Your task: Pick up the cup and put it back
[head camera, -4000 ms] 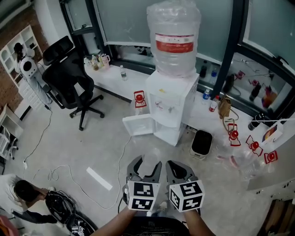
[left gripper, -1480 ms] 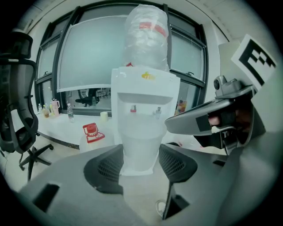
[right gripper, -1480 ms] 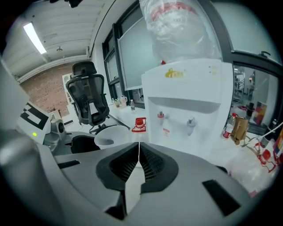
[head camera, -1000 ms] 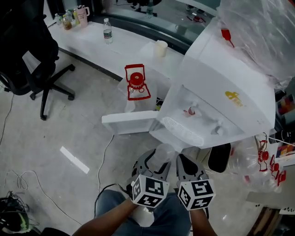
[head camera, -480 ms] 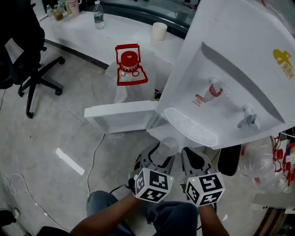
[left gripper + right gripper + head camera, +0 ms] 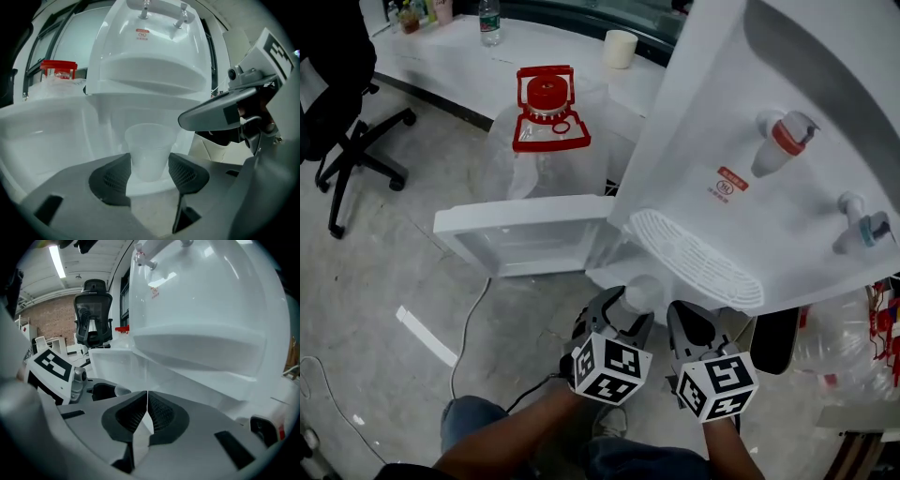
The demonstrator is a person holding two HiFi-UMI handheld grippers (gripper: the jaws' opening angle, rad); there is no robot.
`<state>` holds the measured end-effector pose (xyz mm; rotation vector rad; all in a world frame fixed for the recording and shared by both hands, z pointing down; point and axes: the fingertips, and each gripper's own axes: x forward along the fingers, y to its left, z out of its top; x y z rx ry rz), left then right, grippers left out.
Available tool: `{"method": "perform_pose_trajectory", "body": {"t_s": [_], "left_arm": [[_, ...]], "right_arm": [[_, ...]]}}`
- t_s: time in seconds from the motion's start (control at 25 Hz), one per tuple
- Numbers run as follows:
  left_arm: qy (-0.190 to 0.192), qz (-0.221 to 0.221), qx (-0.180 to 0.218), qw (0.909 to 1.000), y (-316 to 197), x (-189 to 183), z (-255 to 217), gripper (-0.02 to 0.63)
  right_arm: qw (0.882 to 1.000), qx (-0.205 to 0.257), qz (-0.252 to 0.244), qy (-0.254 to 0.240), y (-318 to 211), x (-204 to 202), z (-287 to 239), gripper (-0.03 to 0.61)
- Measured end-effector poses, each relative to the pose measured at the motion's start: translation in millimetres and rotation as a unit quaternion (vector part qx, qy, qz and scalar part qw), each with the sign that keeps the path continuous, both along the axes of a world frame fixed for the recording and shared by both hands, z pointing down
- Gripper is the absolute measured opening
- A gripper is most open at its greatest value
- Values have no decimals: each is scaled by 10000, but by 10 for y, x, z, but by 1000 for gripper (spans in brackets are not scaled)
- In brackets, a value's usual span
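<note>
My left gripper (image 6: 149, 172) pinches the translucent plastic cup (image 6: 149, 149) upright, one pad on each of its lower sides. My right gripper (image 6: 146, 414) hangs close beside it, jaws pressed together on nothing. In the head view the cup sits just below the drip grille (image 6: 698, 261) of the white water dispenser (image 6: 741, 141), right of its open cabinet door (image 6: 520, 234), with a red-capped water jug (image 6: 546, 112) beyond that door.
</note>
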<state>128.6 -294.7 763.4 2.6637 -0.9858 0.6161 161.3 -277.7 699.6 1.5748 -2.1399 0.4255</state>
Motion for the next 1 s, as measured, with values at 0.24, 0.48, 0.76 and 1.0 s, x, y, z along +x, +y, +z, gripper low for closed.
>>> {"method": "perform_pose_trajectory", "body": {"t_s": [0.24, 0.48, 0.76, 1.0], "left_arm": [[80, 75, 93, 9999, -218, 253, 406, 250], [90, 28, 148, 9998, -432, 376, 795, 250], [118, 18, 235, 9997, -678, 564, 1236, 250], [115, -109, 241, 9996, -810, 664, 1573, 250]], "right_arm": [[9997, 173, 109, 111, -133, 81, 207, 21], [9996, 221, 90, 119, -248, 61, 433, 21], [9991, 289, 299, -7, -317, 101, 636, 21], [9990, 245, 355, 121, -267, 142, 739, 21]]}}
